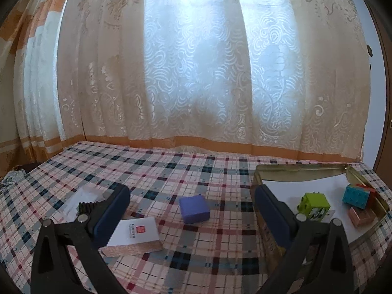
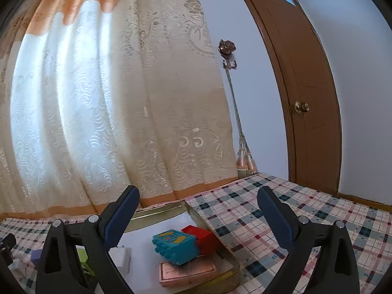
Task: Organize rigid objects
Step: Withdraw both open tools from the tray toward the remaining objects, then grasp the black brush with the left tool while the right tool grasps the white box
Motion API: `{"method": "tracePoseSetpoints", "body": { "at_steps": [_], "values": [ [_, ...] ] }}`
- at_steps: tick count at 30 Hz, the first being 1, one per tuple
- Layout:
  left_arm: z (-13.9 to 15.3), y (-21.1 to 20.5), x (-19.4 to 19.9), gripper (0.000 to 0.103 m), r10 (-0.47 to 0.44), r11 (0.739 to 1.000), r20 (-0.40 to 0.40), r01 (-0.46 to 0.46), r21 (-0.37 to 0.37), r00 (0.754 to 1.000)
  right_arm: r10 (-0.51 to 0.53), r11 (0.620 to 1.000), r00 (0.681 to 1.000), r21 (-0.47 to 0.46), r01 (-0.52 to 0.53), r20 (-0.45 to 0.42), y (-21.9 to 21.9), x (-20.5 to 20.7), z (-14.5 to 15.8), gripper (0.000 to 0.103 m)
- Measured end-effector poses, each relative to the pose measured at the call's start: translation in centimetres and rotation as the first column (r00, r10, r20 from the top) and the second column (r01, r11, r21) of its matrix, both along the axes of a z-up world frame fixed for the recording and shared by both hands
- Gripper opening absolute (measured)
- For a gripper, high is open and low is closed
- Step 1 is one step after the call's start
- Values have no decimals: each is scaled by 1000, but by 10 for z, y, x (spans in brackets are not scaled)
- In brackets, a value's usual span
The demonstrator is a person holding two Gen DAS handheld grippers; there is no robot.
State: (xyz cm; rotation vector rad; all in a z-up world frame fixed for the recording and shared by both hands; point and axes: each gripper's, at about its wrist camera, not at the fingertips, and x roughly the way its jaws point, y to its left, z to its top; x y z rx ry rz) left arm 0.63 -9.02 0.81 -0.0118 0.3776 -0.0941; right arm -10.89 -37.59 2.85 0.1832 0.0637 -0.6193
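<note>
A purple box (image 1: 194, 209) lies on the plaid tablecloth (image 1: 171, 171). It sits ahead of my left gripper (image 1: 191, 191), which is open and holds nothing. To the right stands a gold tin (image 1: 301, 167) holding a green block (image 1: 313, 205), a blue-and-red block (image 1: 356, 194) and a pink box (image 1: 362, 216). My right gripper (image 2: 198, 192) hangs wide open and holds nothing above the tin (image 2: 159, 208). Below it lie the blue block (image 2: 176, 245), the red block (image 2: 203, 238) and the pink box (image 2: 187, 273). Its left finger partly hides the green block (image 2: 82, 257).
A white card with a gold band (image 1: 134, 235) and a clear wrapper (image 1: 83, 198) lie by my left finger. A curtain (image 1: 196, 73) hangs along the table's far edge. A brown door (image 2: 306, 98) stands at the right. Open plaid cloth (image 2: 294, 208) spreads right of the tin.
</note>
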Motion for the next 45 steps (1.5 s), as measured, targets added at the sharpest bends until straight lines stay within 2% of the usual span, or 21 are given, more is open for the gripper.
{"method": "tracePoseSetpoints", "body": {
  "at_steps": [6, 9, 16, 22, 26, 33, 37, 40, 42, 45],
  "values": [
    [0, 11, -2, 103, -1, 1000, -2, 1, 7, 1000, 47, 991, 999, 127, -45, -16, 14, 2, -9, 98],
    [0, 18, -3, 103, -10, 1000, 2, 10, 19, 1000, 64, 986, 998, 153, -59, -29, 26, 6, -13, 98],
    [1, 44, -1, 103, 8, 999, 9, -8, 32, 1000, 130, 986, 991, 107, -126, -34, 71, 14, -13, 98],
    [1, 79, 6, 103, 60, 997, 18, -61, 48, 998, 228, 970, 972, 98, -221, -60, 114, 32, -14, 98],
    [0, 114, 15, 103, 112, 993, 7, -112, 40, 994, 301, 951, 950, 97, -294, -78, 143, 43, -16, 98],
    [-5, 179, 33, 103, 227, 974, -34, -228, -17, 973, 400, 916, 905, 90, -391, -142, 187, 64, -20, 98],
    [-9, 206, 40, 103, 272, 961, -57, -274, -36, 961, 474, 881, 862, 108, -461, -181, 213, 78, -23, 98],
    [-12, 221, 48, 103, 288, 955, -88, -293, -45, 954, 535, 845, 811, 140, -516, -237, 233, 92, -26, 98],
    [-15, 233, 53, 103, 287, 952, -125, -297, -76, 950, 585, 811, 763, 173, -559, -275, 248, 103, -29, 98],
    [-21, 246, 59, 103, 274, 946, -175, -298, -131, 946, 658, 751, 670, 225, -621, -343, 272, 119, -37, 98]
  ]
}}
